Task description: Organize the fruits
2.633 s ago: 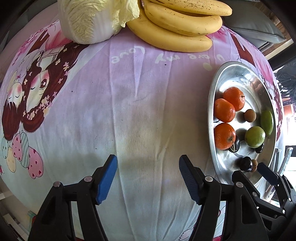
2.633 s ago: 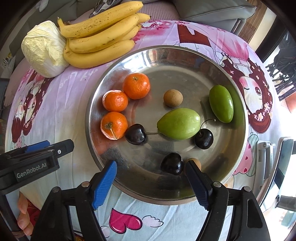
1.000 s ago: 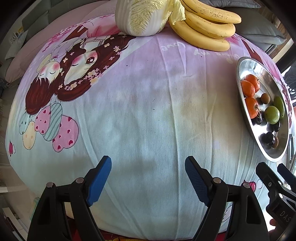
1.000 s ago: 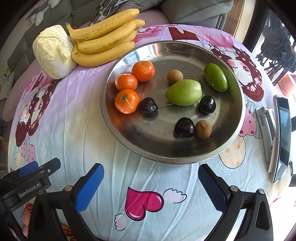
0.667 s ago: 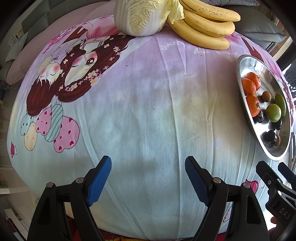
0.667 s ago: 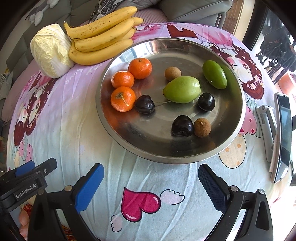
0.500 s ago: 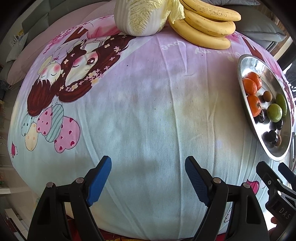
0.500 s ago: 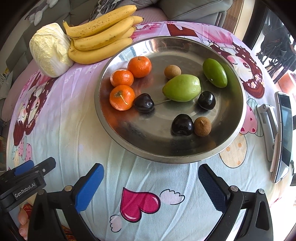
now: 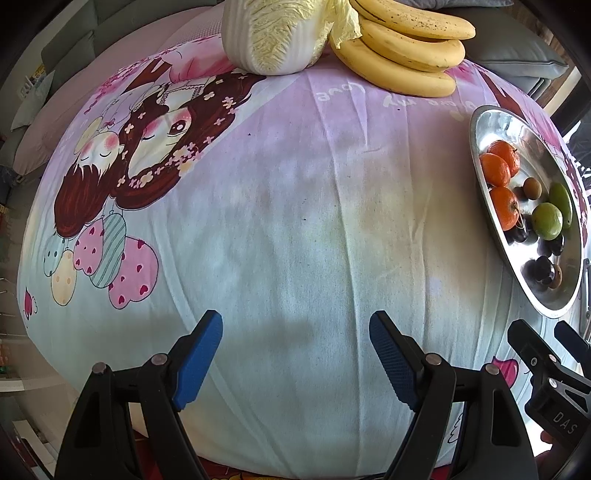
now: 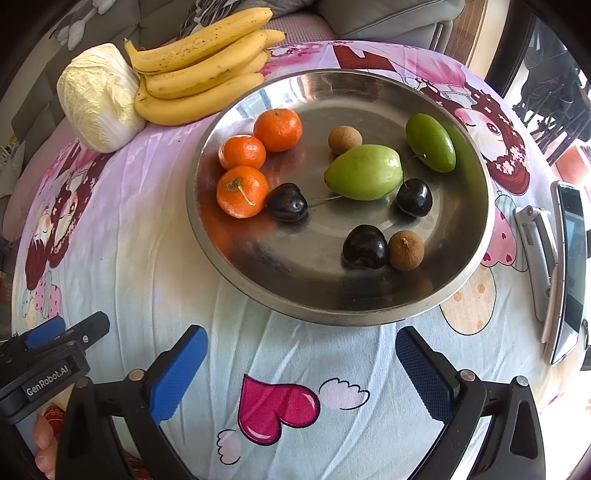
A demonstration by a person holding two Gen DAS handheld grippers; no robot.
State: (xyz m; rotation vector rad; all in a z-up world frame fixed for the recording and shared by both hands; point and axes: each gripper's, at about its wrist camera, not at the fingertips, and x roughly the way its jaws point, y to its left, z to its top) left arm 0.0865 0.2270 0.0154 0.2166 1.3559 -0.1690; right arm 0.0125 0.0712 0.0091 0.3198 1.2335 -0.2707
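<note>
A round steel plate (image 10: 476,236) on the cartoon tablecloth holds three tangerines (image 10: 242,192), two green fruits (image 10: 364,171), three dark cherries (image 10: 364,247) and two small brown fruits (image 10: 406,250). In the left wrist view the plate (image 9: 496,122) lies at the right edge. A bunch of bananas (image 10: 199,77) lies on the cloth behind the plate, also in the left view as bananas (image 9: 406,48). My right gripper (image 10: 301,354) stands open above the cloth, short of the plate's near rim, nothing between its fingers. My left gripper (image 9: 295,343) is open over bare cloth left of the plate.
A pale cabbage (image 10: 98,98) sits beside the bananas, seen too as the cabbage (image 9: 275,37) in the left view. A phone (image 10: 570,269) on a stand lies right of the plate. Sofa cushions (image 10: 388,18) stand behind the table. Bare cloth (image 9: 277,206) spreads under the left gripper.
In the right view the plate slid slightly left and nearer over the last second. In the left view the scene shifted a little. Both grippers stayed open.
</note>
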